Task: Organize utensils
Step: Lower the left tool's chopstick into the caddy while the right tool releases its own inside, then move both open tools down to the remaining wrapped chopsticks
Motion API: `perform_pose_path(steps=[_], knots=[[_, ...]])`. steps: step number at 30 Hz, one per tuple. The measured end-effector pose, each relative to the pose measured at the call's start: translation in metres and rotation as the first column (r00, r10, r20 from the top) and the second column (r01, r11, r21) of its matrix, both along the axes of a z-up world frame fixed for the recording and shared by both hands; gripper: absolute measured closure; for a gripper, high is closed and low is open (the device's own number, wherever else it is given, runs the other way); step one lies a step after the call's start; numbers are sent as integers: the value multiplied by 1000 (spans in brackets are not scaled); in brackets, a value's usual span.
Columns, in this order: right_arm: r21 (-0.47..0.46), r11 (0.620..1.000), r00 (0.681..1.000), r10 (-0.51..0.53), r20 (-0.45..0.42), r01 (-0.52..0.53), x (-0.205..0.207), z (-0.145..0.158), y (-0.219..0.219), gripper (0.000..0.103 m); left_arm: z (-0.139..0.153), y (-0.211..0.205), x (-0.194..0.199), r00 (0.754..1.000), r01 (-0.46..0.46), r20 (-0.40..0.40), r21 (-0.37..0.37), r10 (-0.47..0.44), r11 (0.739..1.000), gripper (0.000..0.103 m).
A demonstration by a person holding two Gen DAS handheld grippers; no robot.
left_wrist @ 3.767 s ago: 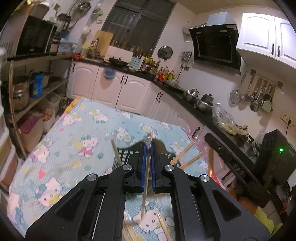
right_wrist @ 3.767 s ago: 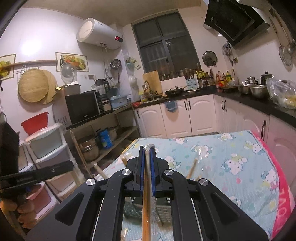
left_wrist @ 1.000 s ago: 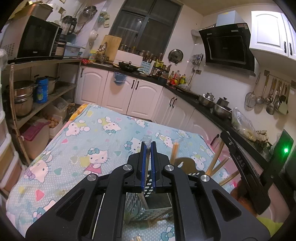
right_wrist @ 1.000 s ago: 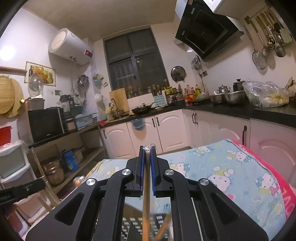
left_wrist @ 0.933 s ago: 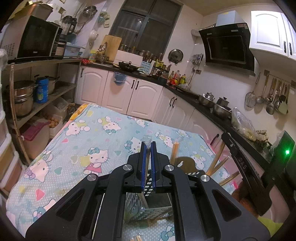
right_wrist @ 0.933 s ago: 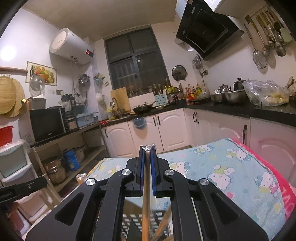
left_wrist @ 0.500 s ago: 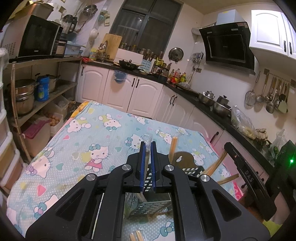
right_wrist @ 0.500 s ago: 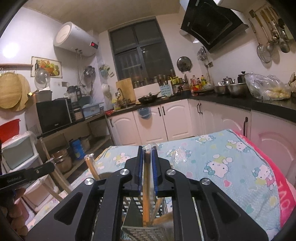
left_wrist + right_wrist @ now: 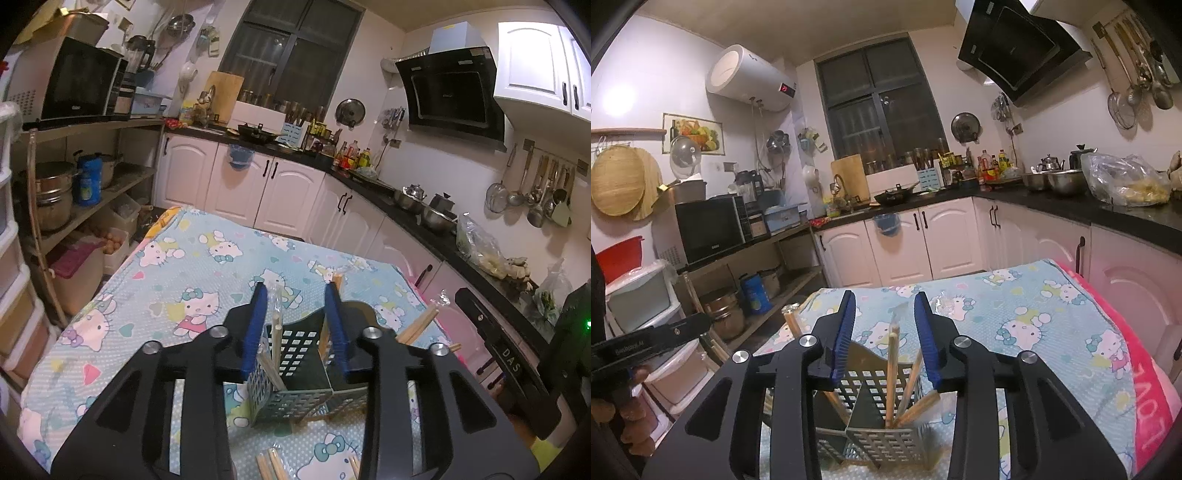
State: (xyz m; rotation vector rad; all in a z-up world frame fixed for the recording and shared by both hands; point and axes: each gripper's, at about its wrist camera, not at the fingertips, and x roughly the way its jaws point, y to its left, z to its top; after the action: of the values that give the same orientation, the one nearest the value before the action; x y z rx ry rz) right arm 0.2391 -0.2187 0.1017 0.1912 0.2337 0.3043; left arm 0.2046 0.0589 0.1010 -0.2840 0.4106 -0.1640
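grey perforated holder (image 9: 882,439), blue-padded tongs (image 9: 885,332)

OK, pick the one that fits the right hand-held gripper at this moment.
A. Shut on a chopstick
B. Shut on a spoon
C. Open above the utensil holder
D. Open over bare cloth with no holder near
C: the right hand-held gripper has its blue pads spread wide apart with nothing clamped, and the chopsticks stand free in the perforated utensil holder just below it.
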Motion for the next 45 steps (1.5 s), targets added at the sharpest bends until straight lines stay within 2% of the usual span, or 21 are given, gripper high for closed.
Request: perform_pose_path(steps=[4, 9, 21, 35, 39, 45], knots=[[8, 1000, 1000, 7, -6, -7, -11, 3, -2, 65, 5, -1, -10, 1000, 2, 1, 5, -2, 1000, 70], [6, 1000, 1000, 9, -6, -9, -24, 7, -4, 58, 8, -2, -23, 1000, 2, 4, 8, -2, 1000, 55], [-3, 999, 997, 37, -65, -37, -52, 1, -7, 50, 6, 1, -51, 1000, -3, -17, 1, 3, 1000, 33], [-42, 997, 989, 63, -135, -69, -72, -17, -4, 45, -17, 3, -74, 998, -3, -57, -7, 2, 1000, 18], [-48, 995, 984, 82, -157, -91, -77, -24, -1, 40, -25, 1, -78, 997, -2, -72, 3, 2, 1000, 12], [-73, 991, 974, 97, -205, -114, -80, -39, 2, 39, -41, 2, -78, 993, 0, -120, 6, 1, 1000, 12]])
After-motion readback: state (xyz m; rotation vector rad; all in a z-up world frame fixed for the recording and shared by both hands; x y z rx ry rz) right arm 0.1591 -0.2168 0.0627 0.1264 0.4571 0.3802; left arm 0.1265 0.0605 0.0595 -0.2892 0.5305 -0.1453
